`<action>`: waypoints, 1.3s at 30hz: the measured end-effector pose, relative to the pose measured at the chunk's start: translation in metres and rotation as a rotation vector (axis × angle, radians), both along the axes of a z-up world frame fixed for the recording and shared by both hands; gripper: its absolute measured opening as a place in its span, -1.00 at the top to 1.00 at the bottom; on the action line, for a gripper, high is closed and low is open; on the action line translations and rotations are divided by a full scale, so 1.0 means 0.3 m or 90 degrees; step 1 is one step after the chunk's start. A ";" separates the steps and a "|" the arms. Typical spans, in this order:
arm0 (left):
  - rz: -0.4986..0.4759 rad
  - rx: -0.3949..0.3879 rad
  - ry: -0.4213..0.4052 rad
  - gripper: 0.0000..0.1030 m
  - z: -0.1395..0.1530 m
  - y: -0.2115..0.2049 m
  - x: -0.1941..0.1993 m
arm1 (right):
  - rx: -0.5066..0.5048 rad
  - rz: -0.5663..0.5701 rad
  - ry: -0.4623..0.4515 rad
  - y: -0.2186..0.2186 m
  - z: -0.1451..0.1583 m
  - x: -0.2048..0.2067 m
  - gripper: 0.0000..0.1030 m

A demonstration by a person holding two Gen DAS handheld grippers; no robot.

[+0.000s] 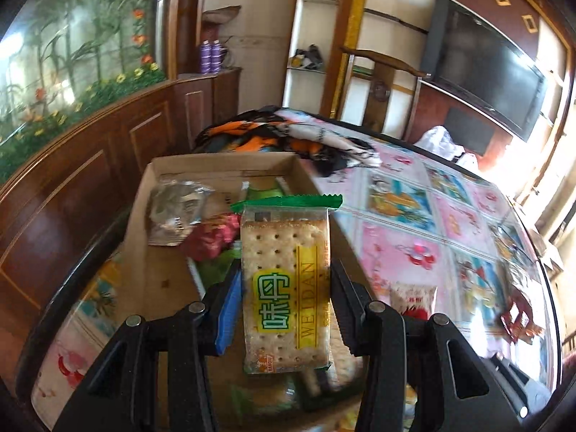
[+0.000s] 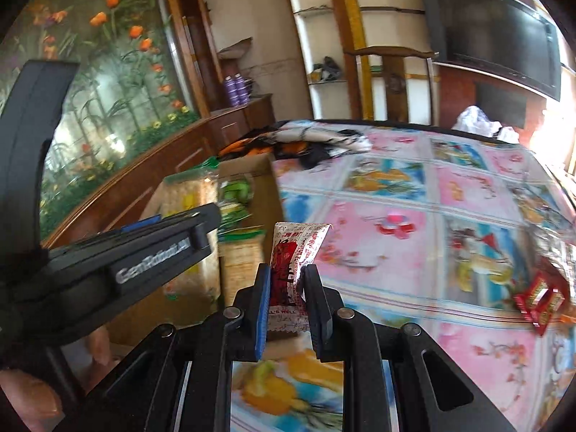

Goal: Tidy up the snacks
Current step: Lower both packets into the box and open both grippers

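My left gripper (image 1: 286,288) is shut on a clear cracker packet with a green and yellow label (image 1: 284,280), held upright over the near end of an open cardboard box (image 1: 158,180). Inside the box lie a silver wrapper (image 1: 176,212), a pink packet (image 1: 212,237) and green packets. My right gripper (image 2: 286,280) is shut on a small red-and-white sachet (image 2: 293,255), just right of the box (image 2: 252,169). In the right wrist view the left gripper (image 2: 144,262) and its cracker packet (image 2: 190,198) show at the left, with a hand below.
The table (image 2: 414,223) wears a pink and blue patterned cloth under glass. A red snack packet (image 2: 540,298) lies on it at the right, also visible as a red packet (image 1: 518,320). Crumpled fabric (image 1: 288,136) sits behind the box. A wooden chair (image 2: 392,82) and wood cabinets stand beyond.
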State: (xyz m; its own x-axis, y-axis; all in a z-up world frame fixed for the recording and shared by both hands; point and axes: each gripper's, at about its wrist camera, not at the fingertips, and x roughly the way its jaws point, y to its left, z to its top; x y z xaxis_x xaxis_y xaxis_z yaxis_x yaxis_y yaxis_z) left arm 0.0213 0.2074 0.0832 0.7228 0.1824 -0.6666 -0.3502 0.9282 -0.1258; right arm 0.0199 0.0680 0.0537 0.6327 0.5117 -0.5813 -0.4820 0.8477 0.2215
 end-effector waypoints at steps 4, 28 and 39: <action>0.026 -0.011 0.022 0.13 -0.022 0.057 0.011 | -0.010 0.032 0.008 0.081 -0.022 0.001 0.60; 0.037 -0.010 0.058 0.13 -0.070 0.061 0.040 | -0.011 0.091 0.036 0.138 -0.107 0.000 0.56; 0.048 0.001 0.047 -0.03 -0.060 0.057 0.036 | -0.010 0.103 0.034 0.125 -0.103 -0.018 0.43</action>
State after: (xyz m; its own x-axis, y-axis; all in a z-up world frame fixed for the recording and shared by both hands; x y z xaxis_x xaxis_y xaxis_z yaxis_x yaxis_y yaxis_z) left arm 0.0322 0.2245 0.0651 0.6562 0.2359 -0.7167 -0.4274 0.8990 -0.0954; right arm 0.0145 0.1055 0.0229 0.5115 0.5941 -0.6207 -0.6001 0.7641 0.2368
